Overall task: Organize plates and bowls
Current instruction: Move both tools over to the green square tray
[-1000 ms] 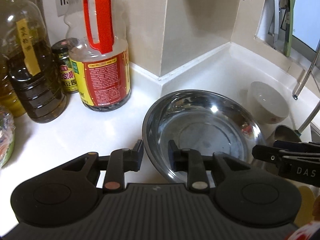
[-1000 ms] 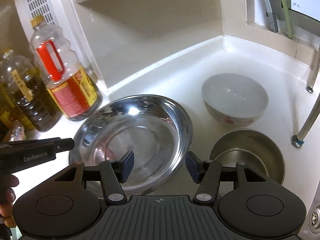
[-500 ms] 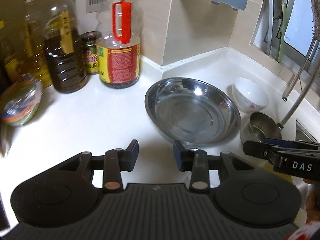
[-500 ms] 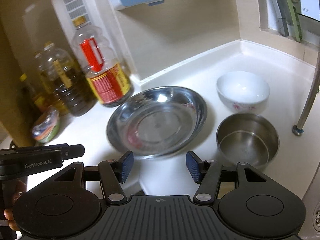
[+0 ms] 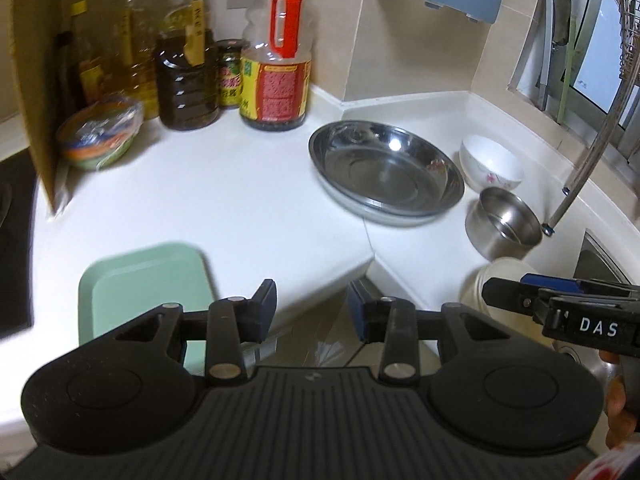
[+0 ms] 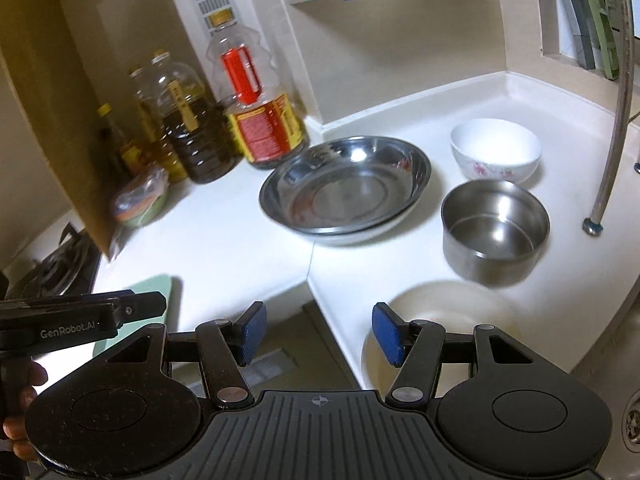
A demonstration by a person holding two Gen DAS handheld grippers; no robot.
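— White corner tabletop (image 5: 224, 200) now: you've pulled both hands back from the steel plate (image 5: 386, 174), which sits alone by the bottles.

— Grippers?

— Left gripper (image 5: 311, 306) just opened, right gripper (image 6: 316, 334) spread wide; both empty. Steel bowl (image 6: 496, 228) and white bowl (image 6: 496, 150) unstacked.

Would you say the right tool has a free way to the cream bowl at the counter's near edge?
Probably yes. The right tool is open and empty, and the cream bowl lies just beyond its right finger with nothing between them. The steel pot stands behind the bowl, not in the way.
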